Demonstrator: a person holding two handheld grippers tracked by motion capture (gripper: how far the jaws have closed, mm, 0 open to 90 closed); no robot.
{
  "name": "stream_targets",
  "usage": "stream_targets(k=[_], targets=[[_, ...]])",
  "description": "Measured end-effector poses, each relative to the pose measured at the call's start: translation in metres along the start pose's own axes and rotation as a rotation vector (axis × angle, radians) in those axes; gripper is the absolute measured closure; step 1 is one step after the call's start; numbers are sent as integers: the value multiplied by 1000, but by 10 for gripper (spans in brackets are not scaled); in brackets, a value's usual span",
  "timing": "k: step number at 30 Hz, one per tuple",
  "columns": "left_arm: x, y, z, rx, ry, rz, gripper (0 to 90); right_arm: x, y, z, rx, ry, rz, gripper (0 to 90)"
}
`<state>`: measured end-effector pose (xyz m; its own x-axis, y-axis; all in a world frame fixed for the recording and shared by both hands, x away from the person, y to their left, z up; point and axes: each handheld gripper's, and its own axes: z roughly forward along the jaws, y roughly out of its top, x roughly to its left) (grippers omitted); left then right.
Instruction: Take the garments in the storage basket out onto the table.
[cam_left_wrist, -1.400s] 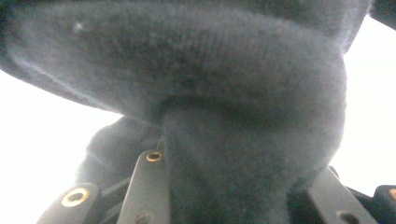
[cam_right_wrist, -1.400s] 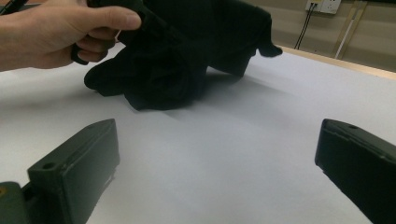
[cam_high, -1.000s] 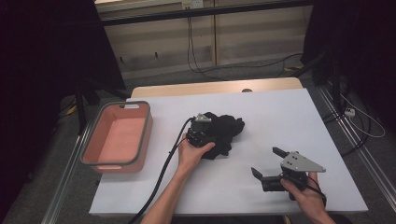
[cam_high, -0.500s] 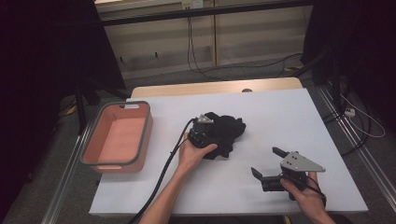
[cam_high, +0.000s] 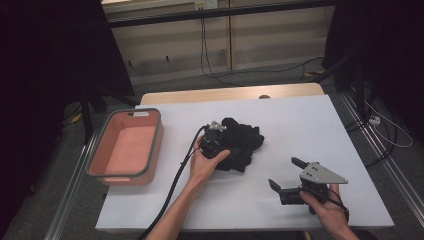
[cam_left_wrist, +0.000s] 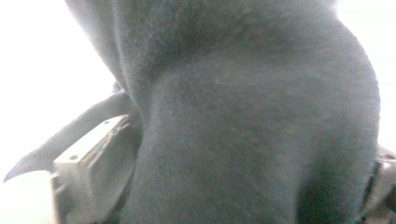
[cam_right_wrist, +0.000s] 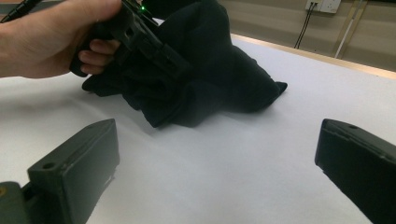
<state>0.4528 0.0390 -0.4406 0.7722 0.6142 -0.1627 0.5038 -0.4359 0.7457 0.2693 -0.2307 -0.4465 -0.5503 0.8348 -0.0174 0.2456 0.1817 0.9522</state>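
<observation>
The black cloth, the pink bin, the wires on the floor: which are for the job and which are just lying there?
For the job: black cloth; left gripper, jaws just opening around it; pink bin, probably.
Just lying there: floor cables; right gripper, open, waiting.

From my screen, a salmon-pink tray (cam_high: 125, 148) with a grey rim sits at the left of the high view, hanging a little over the left edge of the white table (cam_high: 300, 130). I can see a bare wooden strip (cam_high: 230, 93) along the table's far edge, above centre. Black cables (cam_high: 215, 70) trail over the floor at the top. A wall socket (cam_right_wrist: 321, 5) with two cords shows in the upper right of the right gripper view.
</observation>
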Motion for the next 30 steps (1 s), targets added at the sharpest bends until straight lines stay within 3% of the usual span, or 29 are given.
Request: stream_targets(k=[8,11,14,17,22,30], targets=[[-4,3,-17,-40,44,45,49,0,0,0,-1,-2,-1,0],[-4,3,-24,-65,18,53,50,1,0,1,-5,1,13,0],[-6,5,-35,-127,20,23,54,2,1,3,-6,8,24,0],[-10,4,-44,-141,35,54,56,5,0,5,1,16,1,0],[-8,-1,-57,-189,37,41,61,6,0,6,2,14,-6,0],[-8,-13,-76,-202,74,102,64,6,1,7,-1,6,-6,0]])
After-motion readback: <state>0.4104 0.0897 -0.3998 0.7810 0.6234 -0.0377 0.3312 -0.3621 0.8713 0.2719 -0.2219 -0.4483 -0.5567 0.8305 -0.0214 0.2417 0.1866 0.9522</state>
